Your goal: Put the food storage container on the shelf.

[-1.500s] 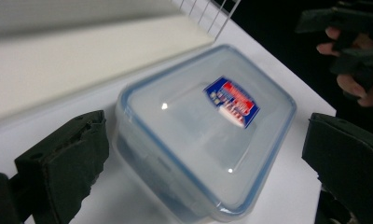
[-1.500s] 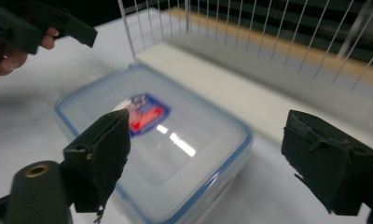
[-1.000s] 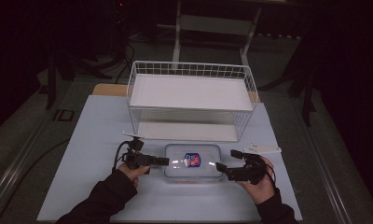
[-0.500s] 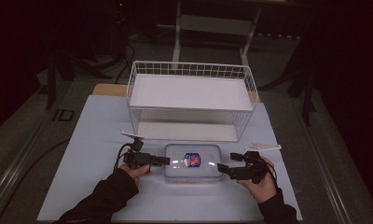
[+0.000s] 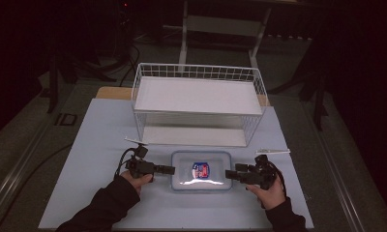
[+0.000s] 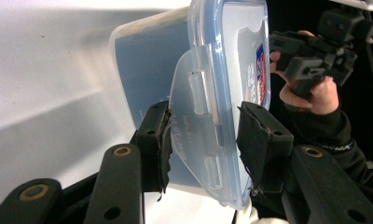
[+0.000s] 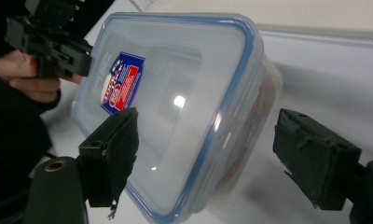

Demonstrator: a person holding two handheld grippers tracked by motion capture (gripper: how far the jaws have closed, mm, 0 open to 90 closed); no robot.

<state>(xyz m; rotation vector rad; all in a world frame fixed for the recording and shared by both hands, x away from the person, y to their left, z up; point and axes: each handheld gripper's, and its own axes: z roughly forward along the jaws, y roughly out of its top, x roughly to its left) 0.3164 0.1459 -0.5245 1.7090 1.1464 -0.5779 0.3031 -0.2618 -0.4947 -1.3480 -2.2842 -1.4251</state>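
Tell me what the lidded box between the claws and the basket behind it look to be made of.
Clear rectangular lidded box: apparently glossy translucent plastic; it shows glare, the table shows through it, and its blue-edged lid has a moulded latch flap. White wire basket: likely white-coated metal wire, a thin open grid; the flat white shelf inside looks matte, material unclear.

From my left gripper [image 6: 203, 149] I see the fingers [image 6: 157, 142] closed on the clear side latch [image 6: 194, 116] of the plastic container [image 6: 175, 74]; they have just been closing, and the latch flap sits pressed between the two pads. The container's blue-rimmed lid [image 6: 236, 60] rises just beyond the latch, with a red and blue label [image 6: 260, 74] on it. Past the container's far end, the right gripper [image 6: 315, 46] is held in a hand [image 6: 315, 91]. The container rests on the white tabletop [image 6: 49, 84].
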